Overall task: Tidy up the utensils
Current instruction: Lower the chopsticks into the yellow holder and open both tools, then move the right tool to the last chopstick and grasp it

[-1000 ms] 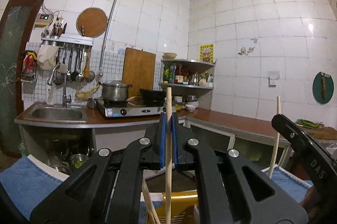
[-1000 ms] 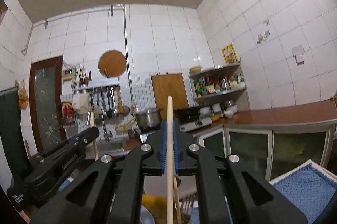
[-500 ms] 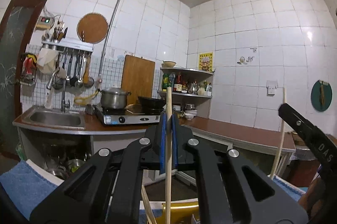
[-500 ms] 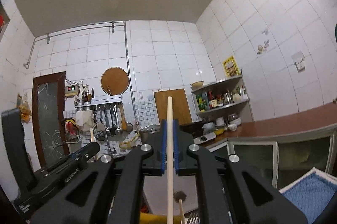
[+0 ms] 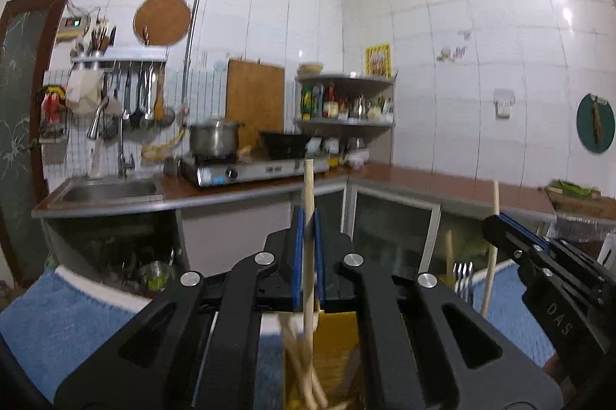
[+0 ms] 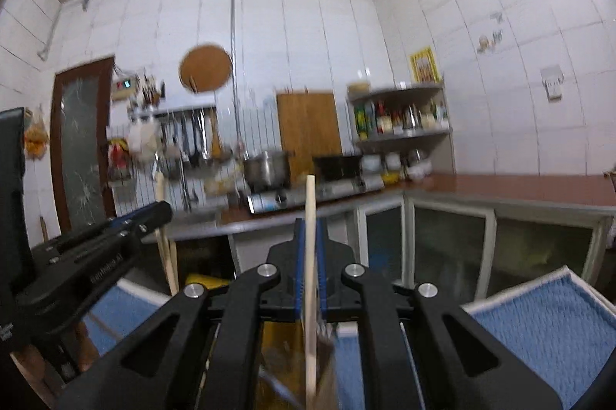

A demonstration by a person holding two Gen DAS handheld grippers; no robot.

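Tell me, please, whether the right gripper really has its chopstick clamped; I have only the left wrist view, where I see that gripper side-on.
Observer: Yes. In the right wrist view the right gripper has both blue pads pressed on the upright right chopstick.
Operator: Thank you. Where does its lower end go?
Observer: It runs down beside what look like fork tines; below that the picture is too blurred to tell.
Operator: And how does my left gripper look from there?
Observer: The left gripper shows side-on at the left edge, with the left chopstick rising above its tip.
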